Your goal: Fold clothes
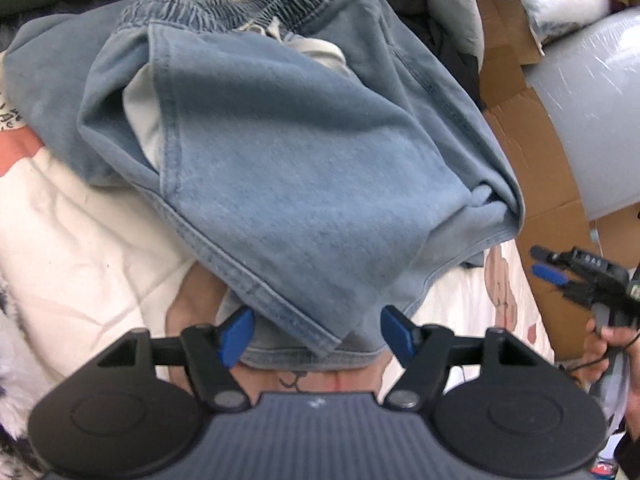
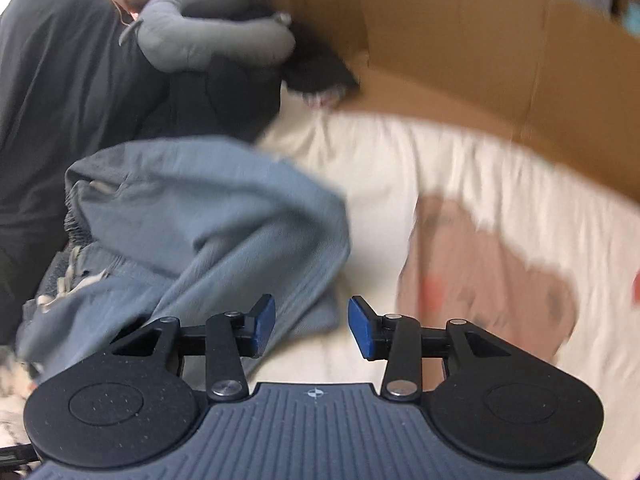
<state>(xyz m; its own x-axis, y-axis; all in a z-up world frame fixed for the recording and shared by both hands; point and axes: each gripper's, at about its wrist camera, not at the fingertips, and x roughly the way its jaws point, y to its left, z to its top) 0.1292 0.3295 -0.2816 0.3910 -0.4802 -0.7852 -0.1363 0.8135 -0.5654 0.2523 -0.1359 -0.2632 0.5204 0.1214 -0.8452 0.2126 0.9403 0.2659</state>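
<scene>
A pair of faded blue denim shorts with an elastic waistband (image 1: 280,152) is seen lying folded over on a cream bedspread printed with pinkish-brown cartoon figures (image 1: 80,232). The hem of one leg lies between the blue pads of the left gripper (image 1: 316,334), whose jaws are held wide apart and are not pressed on the cloth. The right gripper (image 2: 312,326) is held just beside the right-hand edge of the shorts (image 2: 208,216), its jaws parted with only bedspread (image 2: 400,168) between them (this view is blurred). Brown cardboard (image 1: 532,152) is propped beside the bed, and dark grey clothing (image 2: 80,80) is heaped behind the shorts.
</scene>
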